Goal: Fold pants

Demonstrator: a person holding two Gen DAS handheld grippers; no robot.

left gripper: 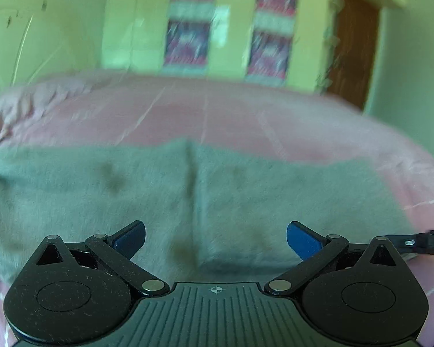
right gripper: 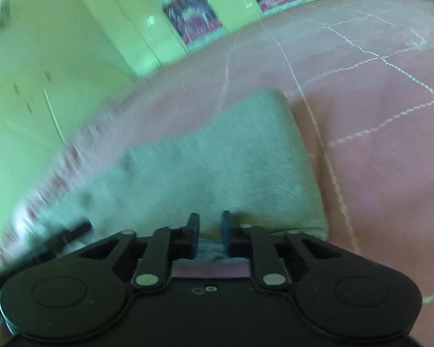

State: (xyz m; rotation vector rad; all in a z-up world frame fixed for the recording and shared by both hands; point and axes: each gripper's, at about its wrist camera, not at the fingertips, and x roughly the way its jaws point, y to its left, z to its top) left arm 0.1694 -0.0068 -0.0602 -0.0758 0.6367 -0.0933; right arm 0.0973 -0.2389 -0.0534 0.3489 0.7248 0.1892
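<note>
A pink bedspread (left gripper: 246, 115) with thin white stitched lines covers the bed in front of me, and on its near part lie the grey pants (left gripper: 188, 196), spread as a broad flat slab with a seam or crease running down the middle. Seen from my right wrist, the pants (right gripper: 217, 159) look already doubled over, with a thick squared edge toward the right, so I judge at least one fold is made and a further fold, or a last tidying, is still left; the blur keeps me from counting layers. My left gripper (left gripper: 216, 238) hangs just above the near part of the cloth with its blue fingers spread wide and nothing between them. My right gripper (right gripper: 210, 231) is at the near edge of the pants with its fingers drawn close together, and a bit of grey cloth shows in the narrow gap, so I take it to be pinching that edge.
</note>
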